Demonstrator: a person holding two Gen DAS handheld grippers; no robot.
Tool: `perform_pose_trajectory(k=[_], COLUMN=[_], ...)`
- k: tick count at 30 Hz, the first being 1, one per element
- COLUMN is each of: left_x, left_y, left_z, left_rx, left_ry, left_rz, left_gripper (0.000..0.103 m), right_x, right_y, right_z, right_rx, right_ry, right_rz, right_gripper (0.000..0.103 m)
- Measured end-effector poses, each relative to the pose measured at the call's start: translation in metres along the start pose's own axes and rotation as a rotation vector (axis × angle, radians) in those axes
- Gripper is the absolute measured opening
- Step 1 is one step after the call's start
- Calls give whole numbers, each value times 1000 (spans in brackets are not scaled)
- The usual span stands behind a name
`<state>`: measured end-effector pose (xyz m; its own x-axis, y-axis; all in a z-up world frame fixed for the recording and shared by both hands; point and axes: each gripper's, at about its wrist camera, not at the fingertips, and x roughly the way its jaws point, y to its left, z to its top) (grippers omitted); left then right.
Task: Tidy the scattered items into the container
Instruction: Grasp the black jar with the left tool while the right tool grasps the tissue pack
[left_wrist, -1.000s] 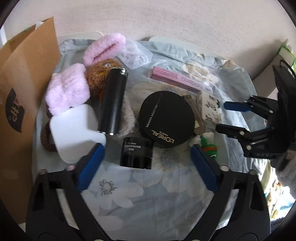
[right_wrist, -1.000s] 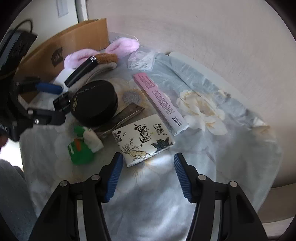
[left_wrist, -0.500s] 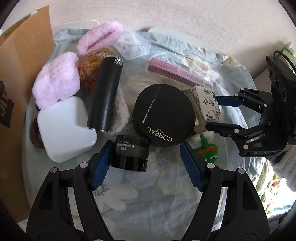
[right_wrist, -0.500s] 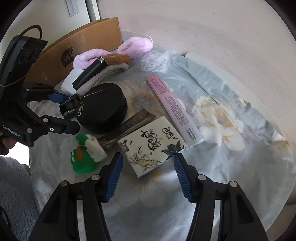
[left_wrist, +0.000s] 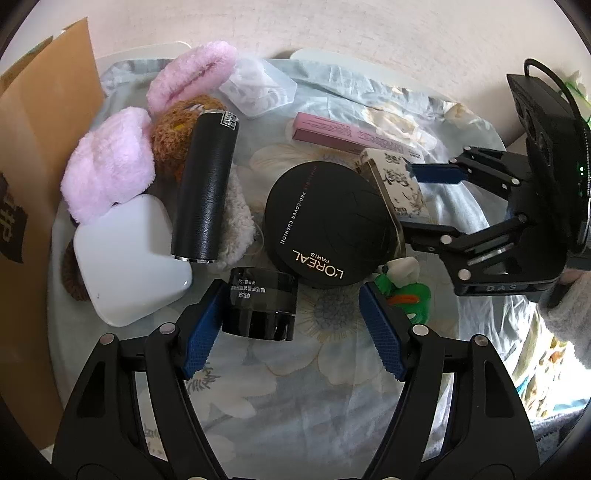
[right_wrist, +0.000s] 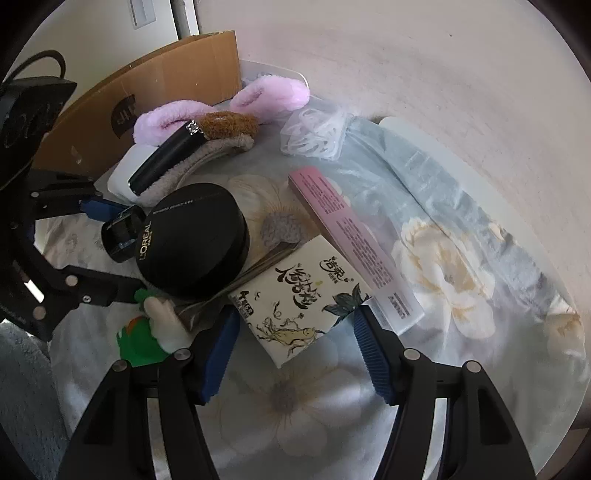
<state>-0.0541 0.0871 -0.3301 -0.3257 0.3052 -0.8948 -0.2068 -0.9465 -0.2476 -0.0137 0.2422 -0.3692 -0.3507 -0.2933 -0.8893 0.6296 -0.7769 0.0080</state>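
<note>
Two grippers worked over the flowered cloth (right_wrist: 461, 258) that carried the scattered items. Left gripper (left_wrist: 291, 317) had its jaws wide, the small black jar (left_wrist: 260, 304) between them against the left pad and clear of the right one. Right gripper (right_wrist: 295, 343) also had wide jaws, straddling the near end of the white tissue pack (right_wrist: 299, 291) printed with ink-style Chinese characters; whether the pads touched it could not be told. One round black compact (left_wrist: 327, 221), lettered "L'ORÉAL PARIS" and "PRO-COVER CUSHION", lay mid-cloth, touching the jar. One green toy (left_wrist: 406, 291) sat just beside the compact. One long pink box (right_wrist: 351, 243) lay past the pack, its print too small to read. Toward the far left corner lay one black tube (left_wrist: 205, 192), one white case (left_wrist: 127, 258), one pink headband (left_wrist: 110, 173) and one clear bag (left_wrist: 258, 88). One brown paper bag (left_wrist: 40, 147) stood at the left edge.
</note>
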Motion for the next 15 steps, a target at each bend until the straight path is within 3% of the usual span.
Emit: perform_pose_trajectory(k=[8,11,15], left_x=[-3,-4,-7], left_y=[0,2,4], left_z=[-1,-2,-4], left_rx=[2,-9,-22], left_ry=[2,2,-3], left_rz=[-9,-19,-32], left_gripper=[70,70,70], right_x=[10,12,12], right_y=[8,8,6], right_z=[18,25,29], right_rx=[-63,3,183], right_ry=[11,13,-20], right_rz=[-41,-32,-42], right_gripper=[60,60,60])
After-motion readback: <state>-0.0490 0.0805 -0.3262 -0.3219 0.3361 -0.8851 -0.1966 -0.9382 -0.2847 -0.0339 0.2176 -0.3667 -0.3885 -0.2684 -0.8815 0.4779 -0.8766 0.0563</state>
